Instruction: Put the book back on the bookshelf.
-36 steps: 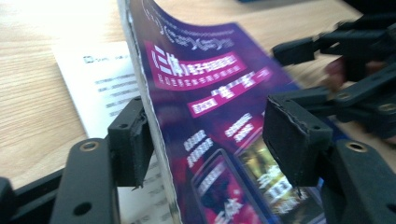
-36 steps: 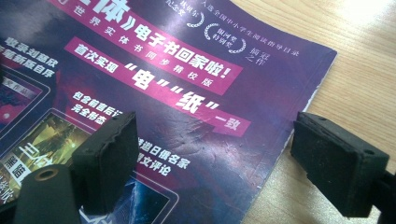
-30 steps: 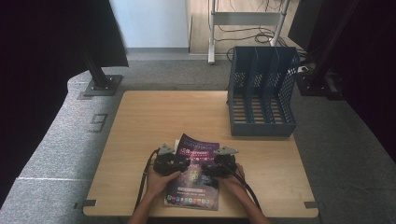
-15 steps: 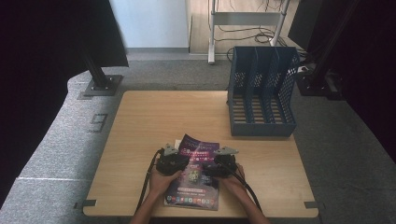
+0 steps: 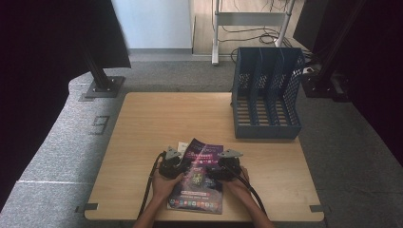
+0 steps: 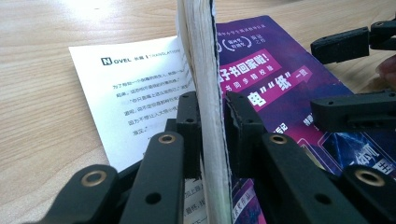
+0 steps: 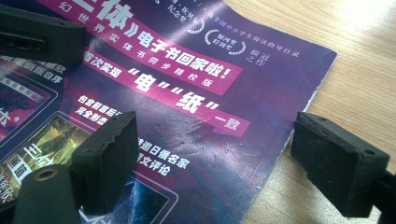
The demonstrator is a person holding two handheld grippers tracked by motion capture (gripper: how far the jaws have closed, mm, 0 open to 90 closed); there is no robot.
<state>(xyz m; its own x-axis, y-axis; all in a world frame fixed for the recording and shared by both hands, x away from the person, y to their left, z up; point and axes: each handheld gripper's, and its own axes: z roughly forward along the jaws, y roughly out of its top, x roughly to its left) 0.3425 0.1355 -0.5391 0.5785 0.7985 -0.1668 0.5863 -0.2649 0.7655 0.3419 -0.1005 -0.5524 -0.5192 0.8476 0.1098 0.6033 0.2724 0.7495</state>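
Left gripper, jaws just closing, pinches book pages at lower centre; thin sheets may tear. Right gripper gapes.

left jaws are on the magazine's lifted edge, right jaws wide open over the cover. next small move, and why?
Probably lift the left gripper a little to raise that edge. Its jaws have just been closing and now pinch the upturned page stack of the magazine from both sides. The right gripper is open above the cover, so it could then take the other edge. The file rack stands behind.
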